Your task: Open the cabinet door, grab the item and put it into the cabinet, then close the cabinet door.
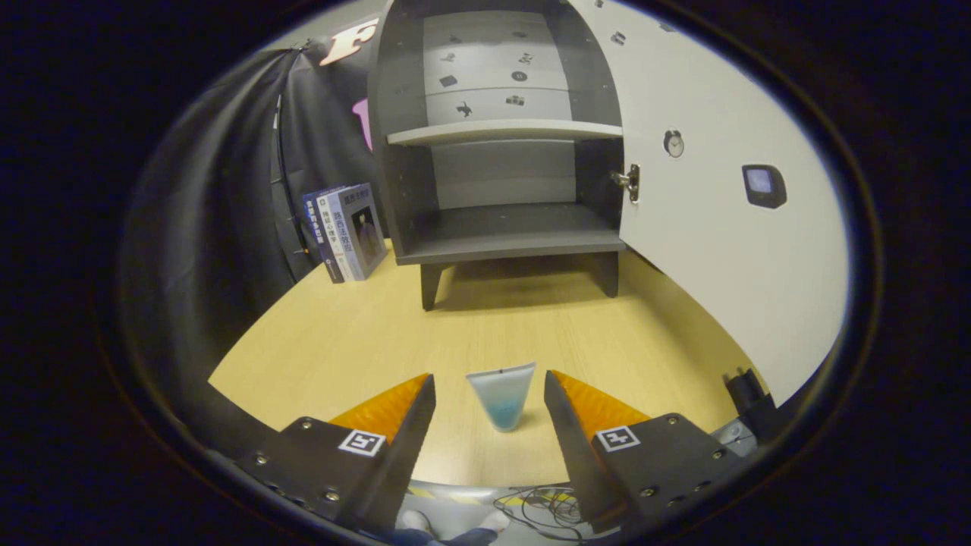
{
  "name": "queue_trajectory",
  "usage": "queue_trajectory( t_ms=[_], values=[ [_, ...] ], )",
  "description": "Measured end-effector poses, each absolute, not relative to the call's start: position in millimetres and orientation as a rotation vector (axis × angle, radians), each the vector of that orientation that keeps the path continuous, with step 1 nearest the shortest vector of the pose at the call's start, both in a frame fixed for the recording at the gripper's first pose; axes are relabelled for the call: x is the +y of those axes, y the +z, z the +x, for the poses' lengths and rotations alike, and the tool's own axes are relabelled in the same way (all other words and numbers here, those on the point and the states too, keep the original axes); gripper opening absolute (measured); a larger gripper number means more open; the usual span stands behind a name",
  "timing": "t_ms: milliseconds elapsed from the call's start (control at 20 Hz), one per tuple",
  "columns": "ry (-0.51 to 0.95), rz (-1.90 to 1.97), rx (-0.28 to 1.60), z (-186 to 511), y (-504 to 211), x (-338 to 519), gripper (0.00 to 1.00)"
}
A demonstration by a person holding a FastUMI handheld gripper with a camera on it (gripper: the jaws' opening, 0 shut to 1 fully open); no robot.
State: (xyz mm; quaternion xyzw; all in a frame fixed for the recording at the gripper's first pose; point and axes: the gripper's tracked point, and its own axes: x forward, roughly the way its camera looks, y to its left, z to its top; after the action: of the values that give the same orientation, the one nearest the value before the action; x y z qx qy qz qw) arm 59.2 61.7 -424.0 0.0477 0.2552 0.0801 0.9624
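Tube (502, 396) between parted gripper (490, 388) jaws on wooden table (364, 341); cabinet (501, 152) open beyond.

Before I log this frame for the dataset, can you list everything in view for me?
Tube: one, translucent blue, standing on the table between the tool's fingers, touched by neither.
Table: one, light wood.
Cabinet: one, dark grey, two shelves, at the table's far end.
Cabinet door: one, white, swung open to the right, small stickers on it.
Hinge: one, metal, on the door's inner edge.
Books: a few, blue and grey, upright left of the cabinet.
Cables: a tangle, dark, on the floor below.
Tool: one, open, fingers either side of the tube.
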Motion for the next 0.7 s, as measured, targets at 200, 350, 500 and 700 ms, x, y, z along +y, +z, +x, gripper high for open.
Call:
queue_trajectory(
  t_ms=[200,350,500,700],
  values=[
    [0.164,0.090,0.536,69.0,-443.9,63.0,0.86],
    [0.168,0.066,0.540,74.2,-455.1,64.7,0.78],
    [0.174,0.046,0.553,76.4,-467.5,67.7,0.66],
    [0.165,0.053,0.549,81.9,-472.8,66.4,0.58]
  ],
)
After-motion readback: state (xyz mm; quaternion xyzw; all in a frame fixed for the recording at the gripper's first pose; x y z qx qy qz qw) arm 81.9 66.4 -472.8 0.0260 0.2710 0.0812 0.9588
